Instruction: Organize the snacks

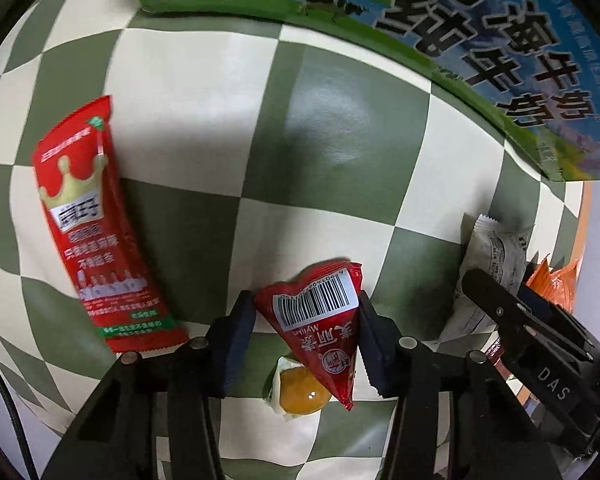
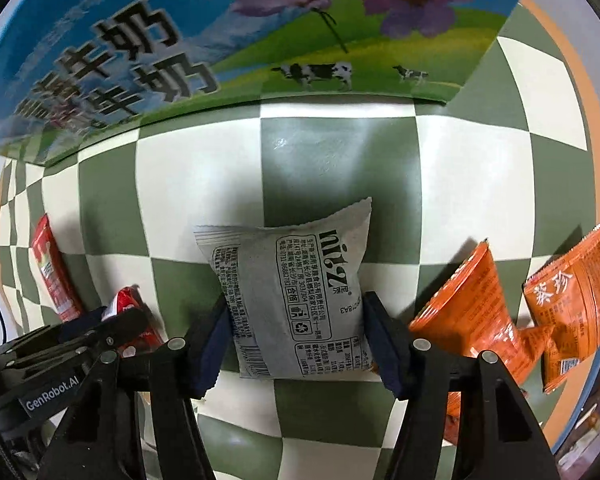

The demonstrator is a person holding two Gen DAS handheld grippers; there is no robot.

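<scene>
Here, left tool (image 1: pixel 306 320) clamping one red triangular packet (image 1: pixel 316 320), right tool (image 2: pixel 296 328) clamping one grey pouch (image 2: pixel 292 300), two orange packets (image 2: pixel 472 304).

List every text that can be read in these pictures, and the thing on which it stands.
"DAS": black right hand-held gripper.
"GenRobot.AI": black left hand-held gripper.
"Mylike": red triangular packet.
"niz": grey rectangular packet.
"牛奶": blue-green printed carton.
"来珍": orange foil packet.
Long red sachet: print too blurred.
</scene>
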